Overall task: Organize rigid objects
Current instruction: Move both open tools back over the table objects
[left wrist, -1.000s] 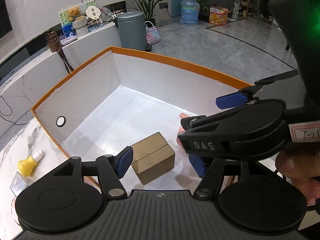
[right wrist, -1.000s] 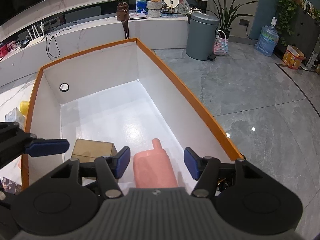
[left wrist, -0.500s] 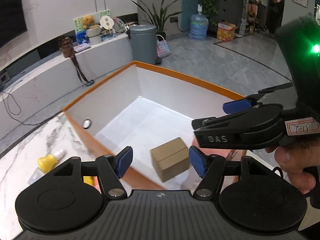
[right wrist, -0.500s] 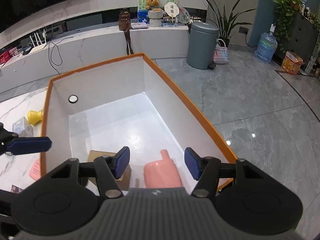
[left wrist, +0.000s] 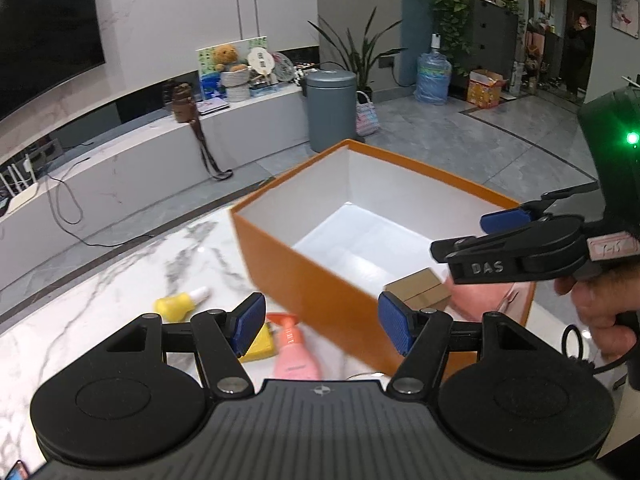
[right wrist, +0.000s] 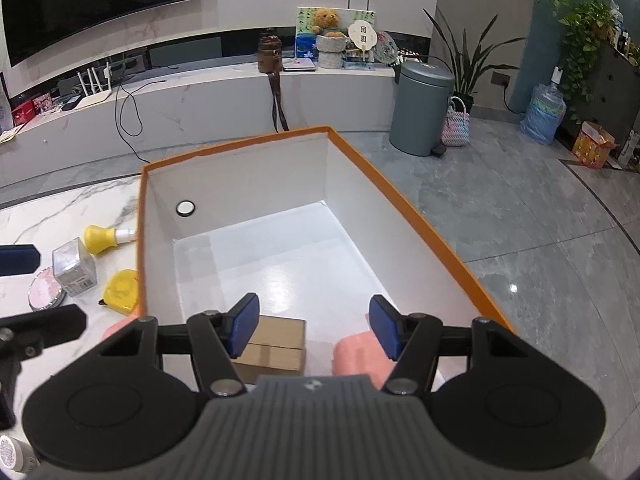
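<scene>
**Both grippers empty above the orange box**

Nearest the left wrist camera, the left gripper hangs released with nothing between its blue pads. Just below and beyond it, on the marble bench, lie a pink bottle and a flat yellow item, partly hidden by the left pad. A little farther stands a yellow bottle with a white cap, lying on its side, apart from the box wall.

The right gripper is also released, its jaws apart over the near end of the orange box. On the box's white floor, a brown cardboard carton sits under the left pad, and a pink bottle-shaped object lies beside it, toward the right pad; neither pad presses on them. The two things are near each other but not touching.

On the bench left of the box lie a yellow tape measure, a small silver carton and a round pink compact.

Farther off, a grey bin stands on the tiled floor.
</scene>
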Tool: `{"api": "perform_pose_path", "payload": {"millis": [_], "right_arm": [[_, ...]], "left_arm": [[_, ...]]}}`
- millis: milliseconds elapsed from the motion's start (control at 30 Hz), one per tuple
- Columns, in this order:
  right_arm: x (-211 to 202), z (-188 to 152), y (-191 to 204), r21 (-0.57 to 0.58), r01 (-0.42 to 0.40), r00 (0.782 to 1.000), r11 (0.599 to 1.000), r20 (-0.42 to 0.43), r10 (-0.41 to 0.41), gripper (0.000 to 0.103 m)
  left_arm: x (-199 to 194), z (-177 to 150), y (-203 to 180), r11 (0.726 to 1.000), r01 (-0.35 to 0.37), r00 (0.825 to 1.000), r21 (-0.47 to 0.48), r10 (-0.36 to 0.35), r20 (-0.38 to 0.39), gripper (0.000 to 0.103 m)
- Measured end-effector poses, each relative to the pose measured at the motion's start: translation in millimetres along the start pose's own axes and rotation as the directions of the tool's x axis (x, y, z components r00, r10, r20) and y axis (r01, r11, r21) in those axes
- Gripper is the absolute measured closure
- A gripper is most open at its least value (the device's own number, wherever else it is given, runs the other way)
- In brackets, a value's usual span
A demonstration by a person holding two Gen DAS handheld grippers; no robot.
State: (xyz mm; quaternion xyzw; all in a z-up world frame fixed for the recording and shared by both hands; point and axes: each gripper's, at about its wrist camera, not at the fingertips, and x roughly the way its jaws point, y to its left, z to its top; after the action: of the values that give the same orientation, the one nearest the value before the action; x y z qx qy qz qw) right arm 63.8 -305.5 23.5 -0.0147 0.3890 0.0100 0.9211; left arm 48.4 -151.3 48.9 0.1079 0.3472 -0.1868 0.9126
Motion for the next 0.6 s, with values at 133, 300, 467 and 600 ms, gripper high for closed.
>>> {"api": "perform_pose_path", "payload": {"millis": [133,300,467,600], "right_arm": [[-4.8,1.5,11.7,-0.013,-0.017,1.000,1.000,0.013,0.017,0.042],[-12.7,0.8,30.2,-0.041,-0.051,0.998,0.998,0.035,0.052,0.041],[-19.1,-1.4,53.2,-0.082,-0.078,0.995,0.994,0.060,0.083,0.038],[-23.8,-3.9,72.0,-0.118,-0.103,0.992,0.988,0.064,0.111,0.038]], "left_arm": [[-10.7,-8.5,14.9,0.999,-0.034,0.999,-0.014,0.034,0.003,0.026],[-21.3,-21.3,30.5,0.997,-0.072,0.997,-0.025,0.072,-0.007,0.025],[-32.7,-36.9,47.3,0.994,-0.108,0.994,-0.032,0.108,-0.023,0.025],[-41.6,-51.7,57.4,0.993,-0.116,0.993,-0.026,0.115,-0.034,0.023]]}}
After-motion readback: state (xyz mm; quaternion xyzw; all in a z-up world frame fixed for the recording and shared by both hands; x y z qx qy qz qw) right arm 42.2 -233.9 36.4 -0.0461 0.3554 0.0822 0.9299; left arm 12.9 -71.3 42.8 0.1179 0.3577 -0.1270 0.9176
